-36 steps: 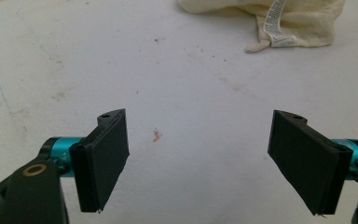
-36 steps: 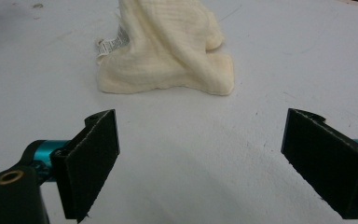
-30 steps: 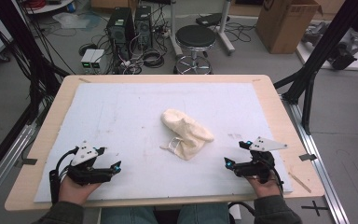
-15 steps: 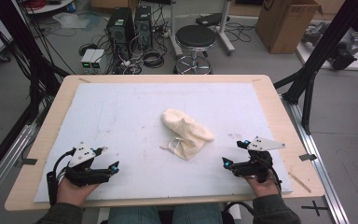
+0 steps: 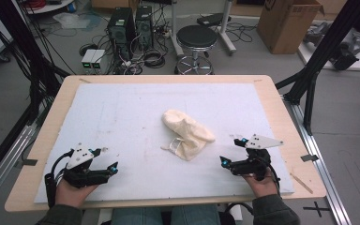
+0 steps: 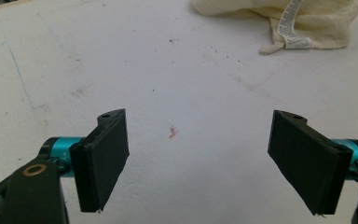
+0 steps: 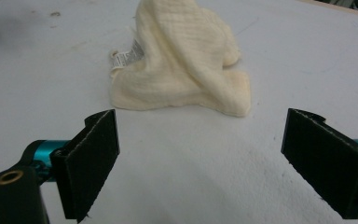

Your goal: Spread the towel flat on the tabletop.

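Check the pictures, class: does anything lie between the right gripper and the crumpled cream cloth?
Nothing visible does. Bare white mat lies between the open right gripper and the cream cloth.

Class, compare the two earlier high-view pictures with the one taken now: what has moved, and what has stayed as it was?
Almost nothing moved. The left claw slid slightly toward the table's near edge; the right claw barely shifted. Neither took hold of anything: both stay open, apart from the cream cloth, which lies crumpled in the same spot on the white mat.
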`<state>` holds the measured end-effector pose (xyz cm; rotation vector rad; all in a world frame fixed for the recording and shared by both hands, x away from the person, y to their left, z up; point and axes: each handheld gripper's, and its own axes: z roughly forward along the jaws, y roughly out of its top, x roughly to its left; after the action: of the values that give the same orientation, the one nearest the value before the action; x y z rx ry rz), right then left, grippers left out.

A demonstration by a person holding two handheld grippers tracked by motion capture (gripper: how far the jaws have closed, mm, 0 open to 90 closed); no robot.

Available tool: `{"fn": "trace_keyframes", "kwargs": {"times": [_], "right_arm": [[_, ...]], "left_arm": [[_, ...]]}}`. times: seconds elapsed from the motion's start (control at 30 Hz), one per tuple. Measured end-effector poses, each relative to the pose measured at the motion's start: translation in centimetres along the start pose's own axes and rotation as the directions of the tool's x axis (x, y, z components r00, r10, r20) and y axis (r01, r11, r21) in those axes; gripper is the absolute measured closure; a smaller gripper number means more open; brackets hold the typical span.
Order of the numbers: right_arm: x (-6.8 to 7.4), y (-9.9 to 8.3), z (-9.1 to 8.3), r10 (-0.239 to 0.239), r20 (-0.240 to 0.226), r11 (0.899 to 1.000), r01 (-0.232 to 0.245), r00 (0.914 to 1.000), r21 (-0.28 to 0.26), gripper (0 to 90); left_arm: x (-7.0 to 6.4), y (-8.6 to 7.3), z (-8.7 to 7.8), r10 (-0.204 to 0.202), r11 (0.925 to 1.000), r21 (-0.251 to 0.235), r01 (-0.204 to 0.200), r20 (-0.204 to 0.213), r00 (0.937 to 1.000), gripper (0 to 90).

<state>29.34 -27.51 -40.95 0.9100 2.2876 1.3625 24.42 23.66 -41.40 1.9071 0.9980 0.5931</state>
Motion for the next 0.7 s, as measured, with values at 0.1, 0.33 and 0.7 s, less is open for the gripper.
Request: {"fn": "trace_keyframes", "kwargs": {"times": [0.1,0.33,0.7], "right_arm": [[0.1,0.7,0.3,-0.019,-0.010,1.000,0.019,0.9998,-0.004,10.5],[0.3,2.5,1.9,-0.037,-0.033,0.999,0.036,0.9988,-0.006,10.5],[0.8,6.1,5.0,-0.069,-0.062,0.998,0.069,0.9956,-0.006,11.0]], "left_arm": [[0.0,0.0,0.0,0.000,1.0000,-0.002,0.000,0.002,1.0000,20.6],[0.1,0.1,0.2,-0.003,1.0000,-0.006,0.003,0.003,1.0000,20.6],[0.2,0.2,0.3,-0.007,0.9999,-0.013,0.007,0.005,1.0000,20.6]]}}
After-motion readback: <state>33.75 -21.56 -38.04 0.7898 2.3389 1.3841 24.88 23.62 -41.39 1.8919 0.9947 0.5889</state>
